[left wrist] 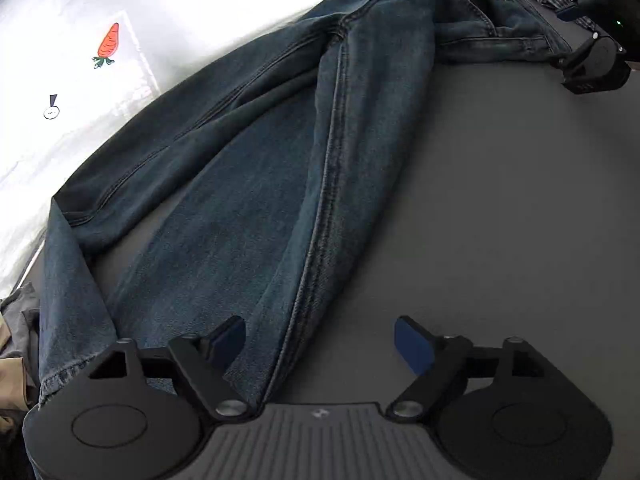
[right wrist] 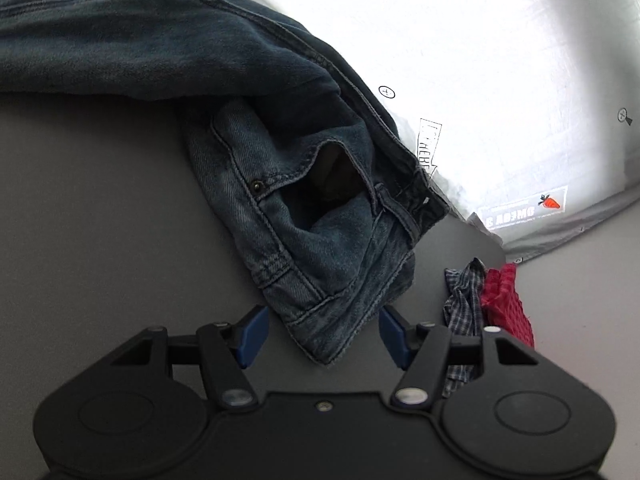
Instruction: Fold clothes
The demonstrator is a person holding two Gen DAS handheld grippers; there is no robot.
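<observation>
A pair of dark blue jeans [left wrist: 280, 168] lies stretched across the grey table [left wrist: 500, 220], legs near me and waistband at the far right. My left gripper [left wrist: 320, 344] is open above the hem end of the near leg, whose edge lies between its blue pads. The right gripper's body [left wrist: 596, 60] shows at the far right by the waistband. In the right wrist view the waistband and pocket corner of the jeans [right wrist: 316, 240] lie between the open blue pads of my right gripper [right wrist: 324, 336], not clamped.
A checked cloth [right wrist: 464, 300] and a red cloth [right wrist: 506, 300] lie on the table to the right of the waistband. A white sheet with carrot prints [left wrist: 108, 44] covers the area beyond the table's far edge. Crumpled grey and tan fabric [left wrist: 16, 340] lies at the left.
</observation>
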